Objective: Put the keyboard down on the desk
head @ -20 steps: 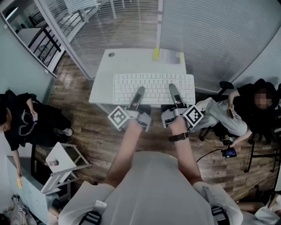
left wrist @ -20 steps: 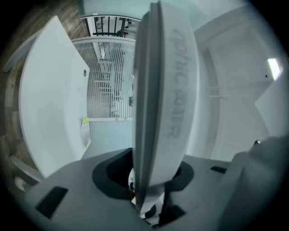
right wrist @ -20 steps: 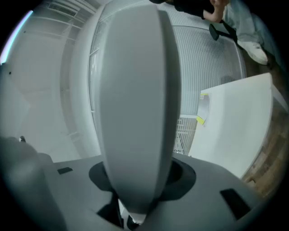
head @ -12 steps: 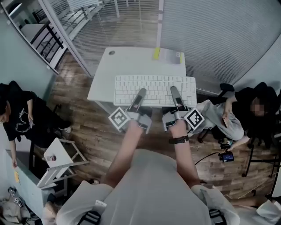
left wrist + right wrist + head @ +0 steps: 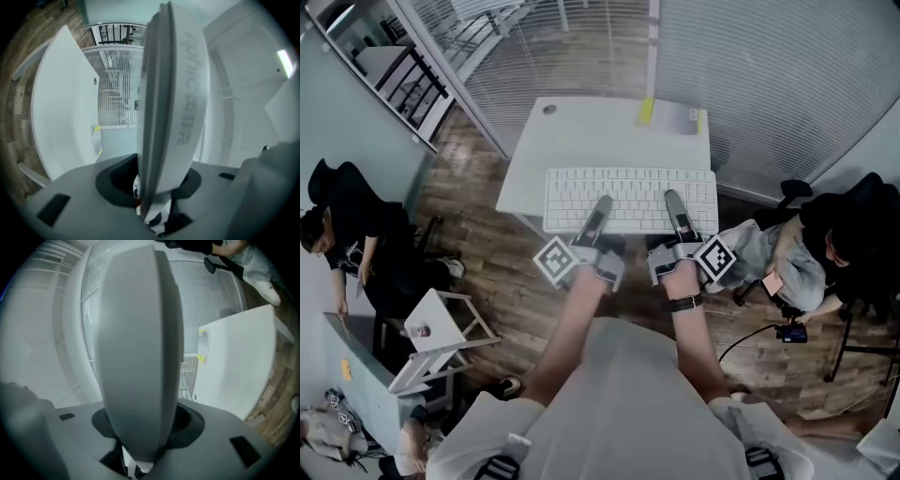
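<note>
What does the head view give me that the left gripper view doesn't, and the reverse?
Head view only: left gripper and right gripper both gripping the keyboard's near edge; a seated person at left, another at right. Left gripper view only: the keyboard edge-on between the jaws, held above the desk. Both: that white desk and the yellow-edged paper at its far edge.

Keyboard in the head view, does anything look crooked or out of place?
Nothing is damaged or spilled. The keyboard looks square to the desk, but it is held at its near edge by the left gripper and right gripper, and appears to overhang the desk's near edge.
</note>
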The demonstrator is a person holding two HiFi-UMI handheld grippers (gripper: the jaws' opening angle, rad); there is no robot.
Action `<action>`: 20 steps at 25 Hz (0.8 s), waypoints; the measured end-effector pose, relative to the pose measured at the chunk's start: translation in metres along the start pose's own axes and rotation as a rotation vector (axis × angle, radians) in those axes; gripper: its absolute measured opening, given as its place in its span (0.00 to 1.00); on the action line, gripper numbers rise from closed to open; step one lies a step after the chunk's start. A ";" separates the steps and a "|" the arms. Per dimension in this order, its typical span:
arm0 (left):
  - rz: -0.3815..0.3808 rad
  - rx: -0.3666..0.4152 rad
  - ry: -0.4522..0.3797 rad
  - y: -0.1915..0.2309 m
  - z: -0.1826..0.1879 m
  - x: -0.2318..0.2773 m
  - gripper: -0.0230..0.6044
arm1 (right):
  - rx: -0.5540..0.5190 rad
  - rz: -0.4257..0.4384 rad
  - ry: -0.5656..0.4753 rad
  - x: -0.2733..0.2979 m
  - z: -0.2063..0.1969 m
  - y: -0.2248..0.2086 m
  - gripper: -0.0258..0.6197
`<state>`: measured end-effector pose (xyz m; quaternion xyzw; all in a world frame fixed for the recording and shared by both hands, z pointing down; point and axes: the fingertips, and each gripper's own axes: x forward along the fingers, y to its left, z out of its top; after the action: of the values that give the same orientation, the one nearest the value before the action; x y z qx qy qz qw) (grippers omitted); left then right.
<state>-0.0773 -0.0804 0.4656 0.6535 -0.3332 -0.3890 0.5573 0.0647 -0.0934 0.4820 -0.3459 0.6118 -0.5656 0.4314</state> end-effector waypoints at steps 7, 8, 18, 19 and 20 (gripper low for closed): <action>-0.017 -0.011 -0.013 -0.032 0.008 -0.004 0.26 | -0.028 0.013 0.012 0.005 -0.009 0.037 0.35; -0.027 -0.012 -0.011 -0.035 0.006 -0.003 0.26 | -0.034 0.018 0.010 0.003 -0.008 0.042 0.35; -0.091 -0.040 0.039 -0.013 -0.018 -0.010 0.27 | -0.095 0.040 -0.044 -0.028 0.001 0.028 0.35; -0.094 -0.040 0.042 -0.013 -0.009 -0.005 0.27 | -0.098 0.042 -0.048 -0.018 -0.001 0.029 0.35; -0.100 -0.039 0.045 -0.013 -0.002 0.000 0.27 | -0.100 0.045 -0.051 -0.010 -0.002 0.029 0.35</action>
<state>-0.0754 -0.0771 0.4528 0.6669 -0.2799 -0.4079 0.5573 0.0692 -0.0797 0.4545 -0.3674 0.6358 -0.5156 0.4416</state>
